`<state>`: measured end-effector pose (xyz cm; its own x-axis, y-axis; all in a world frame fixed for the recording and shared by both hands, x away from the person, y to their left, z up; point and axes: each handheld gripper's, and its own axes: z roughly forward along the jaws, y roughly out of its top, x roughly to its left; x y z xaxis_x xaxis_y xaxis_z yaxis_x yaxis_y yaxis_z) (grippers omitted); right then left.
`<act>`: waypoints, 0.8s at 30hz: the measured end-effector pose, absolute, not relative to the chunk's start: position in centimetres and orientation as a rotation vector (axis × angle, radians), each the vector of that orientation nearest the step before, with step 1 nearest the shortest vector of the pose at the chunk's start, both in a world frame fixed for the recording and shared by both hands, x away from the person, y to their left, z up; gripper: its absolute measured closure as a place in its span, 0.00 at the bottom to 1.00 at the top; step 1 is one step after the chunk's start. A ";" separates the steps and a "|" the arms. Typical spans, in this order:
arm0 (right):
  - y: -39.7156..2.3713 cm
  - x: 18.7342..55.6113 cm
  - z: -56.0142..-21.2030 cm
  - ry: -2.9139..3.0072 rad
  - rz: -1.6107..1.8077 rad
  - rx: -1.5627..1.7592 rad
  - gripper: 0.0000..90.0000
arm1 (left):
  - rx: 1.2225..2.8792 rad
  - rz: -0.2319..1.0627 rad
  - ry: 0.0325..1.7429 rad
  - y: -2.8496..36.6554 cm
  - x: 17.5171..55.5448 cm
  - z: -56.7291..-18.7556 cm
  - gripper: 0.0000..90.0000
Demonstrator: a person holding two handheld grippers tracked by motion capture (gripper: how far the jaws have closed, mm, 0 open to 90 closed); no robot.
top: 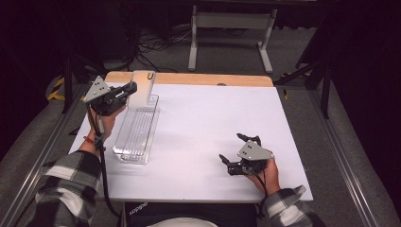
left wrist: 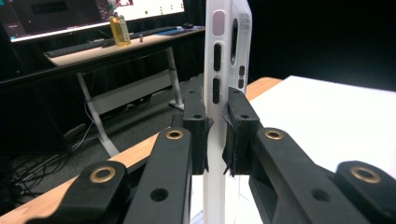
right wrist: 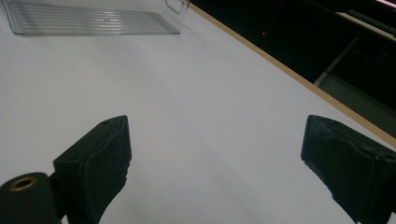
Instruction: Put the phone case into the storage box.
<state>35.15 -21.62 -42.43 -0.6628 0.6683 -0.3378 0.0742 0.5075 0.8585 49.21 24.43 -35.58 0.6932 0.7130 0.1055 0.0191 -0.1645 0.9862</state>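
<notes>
The left gripper [left wrist: 215, 135] is pinching a white phone case [left wrist: 224, 70] upright at the table's far left, above a clear tray [top: 137, 130]. The case's side slots are showing in the left gripper view. The right gripper [right wrist: 215, 163] is resting spread wide, near right.

One readable mark: pale lettering, roughly "oppo", on the dark object [top: 142, 208] at the bottom edge of the high view, by the near edge of the surface [top: 213, 127]. Monitor screens [left wrist: 93, 11] in the left gripper view show content too small to read. Bottle label [left wrist: 120, 31] illegible
</notes>
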 end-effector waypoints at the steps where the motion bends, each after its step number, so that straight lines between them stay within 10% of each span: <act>1: -21.6 35.1 -42.4 2.080 1.144 0.606 0.10 | 1.642 0.681 0.607 24.4 49.4 -35.5 0.91; 24: -21.7 35.3 -42.6 2.087 1.136 0.608 0.10 | 1.629 0.628 0.676 24.5 52.7 -36.0 0.91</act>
<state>35.28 -21.68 -42.56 -0.6628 0.6685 -0.3373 0.0795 0.5108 0.8560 52.73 24.51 -36.02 0.6848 0.7280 0.0336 0.0871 -0.1276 0.9880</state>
